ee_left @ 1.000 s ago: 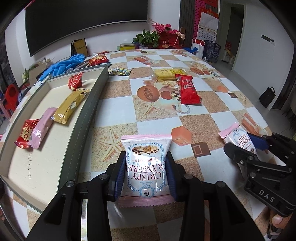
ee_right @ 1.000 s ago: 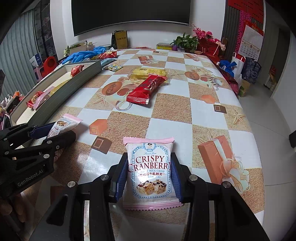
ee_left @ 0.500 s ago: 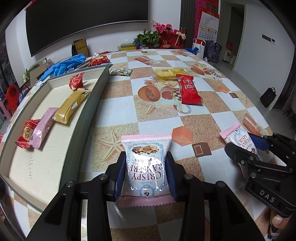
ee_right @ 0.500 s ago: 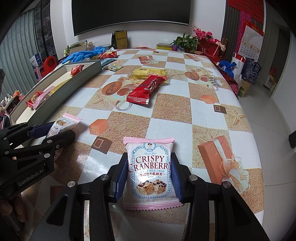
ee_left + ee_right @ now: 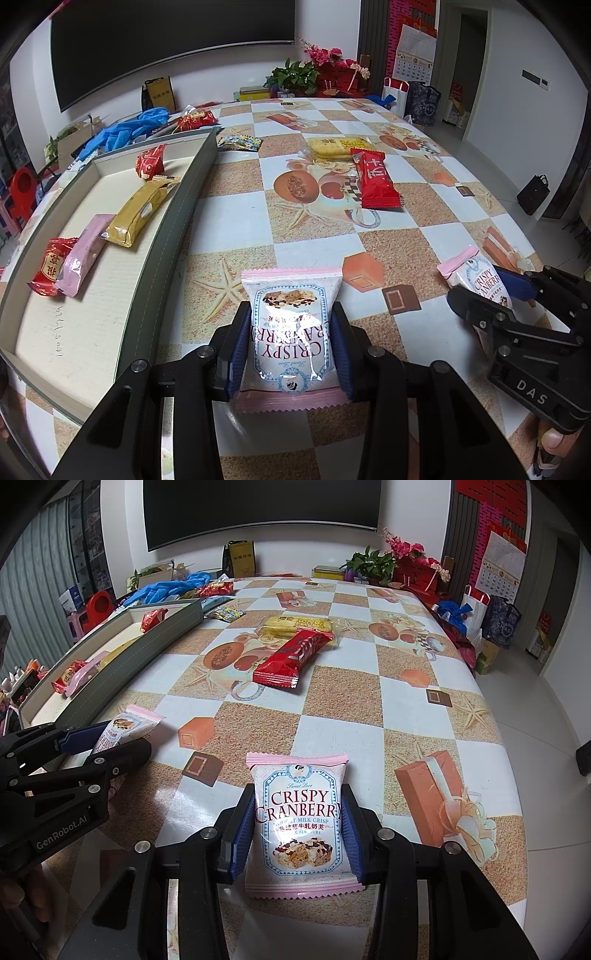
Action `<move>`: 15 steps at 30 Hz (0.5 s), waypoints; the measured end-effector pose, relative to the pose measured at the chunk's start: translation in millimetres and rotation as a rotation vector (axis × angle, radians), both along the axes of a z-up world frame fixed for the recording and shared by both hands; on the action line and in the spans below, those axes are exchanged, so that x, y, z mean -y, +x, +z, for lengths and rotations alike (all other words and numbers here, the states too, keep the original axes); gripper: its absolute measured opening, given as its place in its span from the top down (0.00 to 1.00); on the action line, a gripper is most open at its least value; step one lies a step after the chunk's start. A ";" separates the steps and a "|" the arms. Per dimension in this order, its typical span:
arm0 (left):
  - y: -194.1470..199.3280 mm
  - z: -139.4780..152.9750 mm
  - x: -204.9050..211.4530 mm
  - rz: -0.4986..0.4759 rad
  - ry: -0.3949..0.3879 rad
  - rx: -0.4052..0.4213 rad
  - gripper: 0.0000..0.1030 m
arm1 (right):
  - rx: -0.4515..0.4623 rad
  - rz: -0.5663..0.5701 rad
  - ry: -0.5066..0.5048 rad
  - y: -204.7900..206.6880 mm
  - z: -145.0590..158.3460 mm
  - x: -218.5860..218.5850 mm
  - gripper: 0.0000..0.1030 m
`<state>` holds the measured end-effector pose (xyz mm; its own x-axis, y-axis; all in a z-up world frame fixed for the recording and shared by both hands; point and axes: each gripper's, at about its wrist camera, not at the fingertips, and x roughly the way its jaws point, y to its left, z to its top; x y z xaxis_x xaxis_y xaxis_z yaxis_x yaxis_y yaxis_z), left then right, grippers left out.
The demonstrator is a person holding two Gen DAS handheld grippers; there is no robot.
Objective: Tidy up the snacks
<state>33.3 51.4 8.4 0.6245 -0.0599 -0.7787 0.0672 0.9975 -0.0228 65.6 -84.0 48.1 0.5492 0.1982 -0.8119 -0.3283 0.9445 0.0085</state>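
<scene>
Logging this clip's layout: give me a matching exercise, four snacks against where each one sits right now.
Items:
1. gold bar packet
2. red bar packet
3. yellow biscuit pack
4. Crispy Cranberry packet

Places:
A. between the right gripper fingers
B. inside the grey tray
C. on the table, partly under another packet
D. on the table, overlapping the pack behind it

Pairs: 1-B, 2-D, 3-C, 4-A

Right gripper [image 5: 297, 830] clamped on a Crispy Cranberry packet [image 5: 301, 823], label upright, low over the checkered table [image 5: 343, 698]. Left gripper [image 5: 110, 744] at 9 o'clock pinches a second Crispy Cranberry pack [image 5: 127, 729]. Red wrapper [image 5: 293, 655] at 12 overlaps yellow biscuit pack [image 5: 295, 624]. Tray [image 5: 122, 664] at 10.
</scene>
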 end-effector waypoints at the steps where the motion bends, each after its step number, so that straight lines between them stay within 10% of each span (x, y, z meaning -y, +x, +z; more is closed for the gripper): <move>1: 0.0 0.0 0.0 0.000 -0.001 0.000 0.58 | 0.000 0.000 0.000 -0.1 0.0 -0.2 0.57; 15: 0.6 1.0 -2.7 0.006 -0.012 0.001 0.58 | 0.002 0.000 -0.003 0.1 -0.1 -0.2 0.57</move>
<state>33.9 54.1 9.4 0.6257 -0.0659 -0.7773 0.0617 0.9975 -0.0349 65.7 -83.8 48.0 0.5504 0.1959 -0.8116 -0.3285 0.9445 0.0052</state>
